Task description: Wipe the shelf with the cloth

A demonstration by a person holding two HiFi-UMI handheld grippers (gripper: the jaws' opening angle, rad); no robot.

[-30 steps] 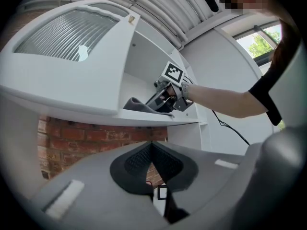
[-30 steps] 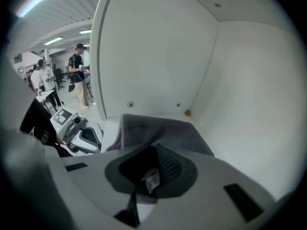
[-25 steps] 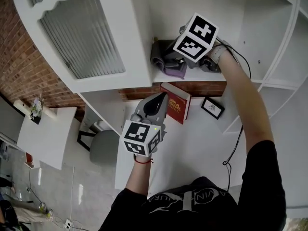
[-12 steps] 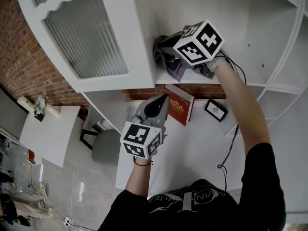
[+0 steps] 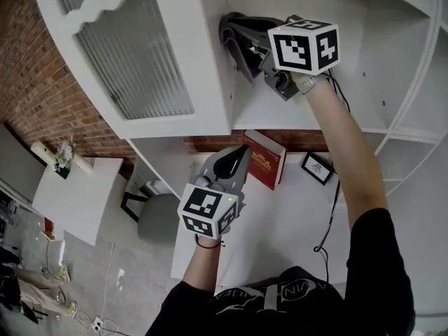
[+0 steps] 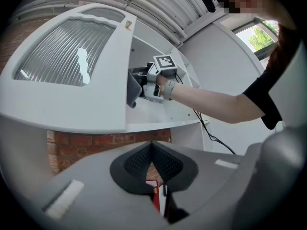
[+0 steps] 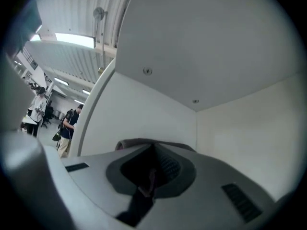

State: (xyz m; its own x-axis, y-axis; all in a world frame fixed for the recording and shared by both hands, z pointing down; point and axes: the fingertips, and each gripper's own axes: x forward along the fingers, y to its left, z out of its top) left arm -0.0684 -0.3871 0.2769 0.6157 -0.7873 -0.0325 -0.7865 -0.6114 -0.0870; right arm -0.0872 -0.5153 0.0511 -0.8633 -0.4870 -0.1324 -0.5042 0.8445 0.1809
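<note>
A grey cloth (image 5: 236, 39) with a purple edge hangs in the upper shelf compartment, close to its left wall. My right gripper (image 5: 250, 47) is shut on it; its jaws have just been closing with the cloth between them. In the left gripper view the cloth (image 6: 132, 90) dangles from the right gripper (image 6: 140, 83), above the white shelf board (image 6: 158, 120). The right gripper view shows only a cloth edge (image 7: 144, 142) past the shut right gripper (image 7: 153, 153). My left gripper (image 5: 238, 151) is shut and empty below the shelf board (image 5: 301, 114), and in its own view the left gripper (image 6: 152, 150) faces a brick wall.
A cabinet door with ribbed glass (image 5: 133, 54) stands open left of the compartment. Below the shelf, on a white desk (image 5: 280, 222), a red book (image 5: 264, 159) and a small picture frame (image 5: 316, 168) lean on the brick wall. A grey chair (image 5: 157, 215) and a black cable (image 5: 329, 215) are nearby.
My right gripper has risen from the shelf board higher into the compartment, taking the cloth up with it and tilting from downward to about level. The left gripper has stayed put.
</note>
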